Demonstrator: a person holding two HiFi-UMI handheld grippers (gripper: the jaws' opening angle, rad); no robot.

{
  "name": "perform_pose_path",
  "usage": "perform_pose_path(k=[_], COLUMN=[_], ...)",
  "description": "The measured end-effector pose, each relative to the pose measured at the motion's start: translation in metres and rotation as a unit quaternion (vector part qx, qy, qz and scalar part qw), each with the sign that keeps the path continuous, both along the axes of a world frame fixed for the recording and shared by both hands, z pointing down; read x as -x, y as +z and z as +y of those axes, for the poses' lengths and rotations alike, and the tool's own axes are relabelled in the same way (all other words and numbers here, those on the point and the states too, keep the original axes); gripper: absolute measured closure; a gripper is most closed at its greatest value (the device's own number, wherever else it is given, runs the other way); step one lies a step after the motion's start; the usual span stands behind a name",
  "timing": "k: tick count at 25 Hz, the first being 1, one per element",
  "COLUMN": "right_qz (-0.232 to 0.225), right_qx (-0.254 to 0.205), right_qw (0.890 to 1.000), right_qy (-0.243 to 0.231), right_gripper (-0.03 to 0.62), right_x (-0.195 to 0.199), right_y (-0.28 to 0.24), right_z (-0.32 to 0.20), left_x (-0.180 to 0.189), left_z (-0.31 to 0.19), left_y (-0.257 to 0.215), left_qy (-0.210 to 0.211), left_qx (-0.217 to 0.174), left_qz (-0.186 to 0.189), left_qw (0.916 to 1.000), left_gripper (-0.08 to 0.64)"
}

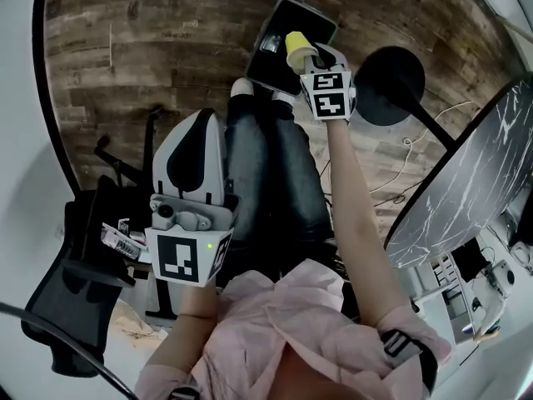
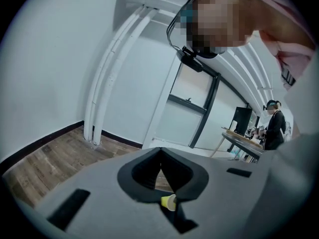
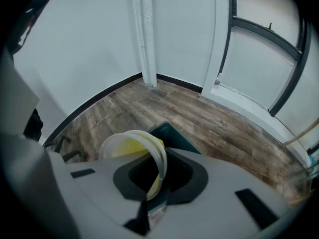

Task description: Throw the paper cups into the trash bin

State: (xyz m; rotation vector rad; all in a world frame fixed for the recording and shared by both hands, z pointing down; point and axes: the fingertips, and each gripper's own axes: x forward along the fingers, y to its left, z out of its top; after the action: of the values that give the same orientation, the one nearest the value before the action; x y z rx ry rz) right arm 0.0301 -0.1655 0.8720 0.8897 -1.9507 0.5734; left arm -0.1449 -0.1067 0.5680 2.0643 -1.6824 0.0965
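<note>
Right gripper view, tongs (image 3: 158, 172) pinching yellow paper cup (image 3: 130, 146)

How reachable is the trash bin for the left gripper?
Probably not: the left gripper sits far back, the trash bin lies well ahead, and the right gripper holds a yellow cup over it.
</note>
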Motion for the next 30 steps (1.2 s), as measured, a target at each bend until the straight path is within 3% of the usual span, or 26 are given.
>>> perform_pose_path(k=[6,13,20,23,30], right_qz=[0.040,0.081,0.096,0.109,0.140], right_qx=[0.011,0.029,0.043,0.040,0.016], right_qw=[0.998,0.986,0.979,0.970,0.936], right_qy=[-0.056,-0.141,-0.172,-0.214,-0.324], right_gripper=[0.552,0.552,0.552,0.552,0.552], right_x=[0.005,0.018,0.022,0.030,0.049], right_y=[0.051,0.096,0.132,0.147,0.178], right_z=[0.001,0.004,0.002,0.002,0.001], left_x=[0.013,0.024,0.025,0.025,0.024], left_z=[0.003,0.005,0.004,0.006,0.009], left_y=[0.028,0.049,0.054,0.060,0.084], left_qy=[-0.013,-0.037,-0.048,-0.054,-0.066], left_qx=[0.003,0.000,-0.008,-0.011,-0.010], left_qz=[-0.002,-0.005,-0.040,-0.041,-0.036], left_qw=[0.9999,0.9993,0.9980,0.9977,0.9972], left_gripper=[0.545,0.545,0.545,0.545,0.545])
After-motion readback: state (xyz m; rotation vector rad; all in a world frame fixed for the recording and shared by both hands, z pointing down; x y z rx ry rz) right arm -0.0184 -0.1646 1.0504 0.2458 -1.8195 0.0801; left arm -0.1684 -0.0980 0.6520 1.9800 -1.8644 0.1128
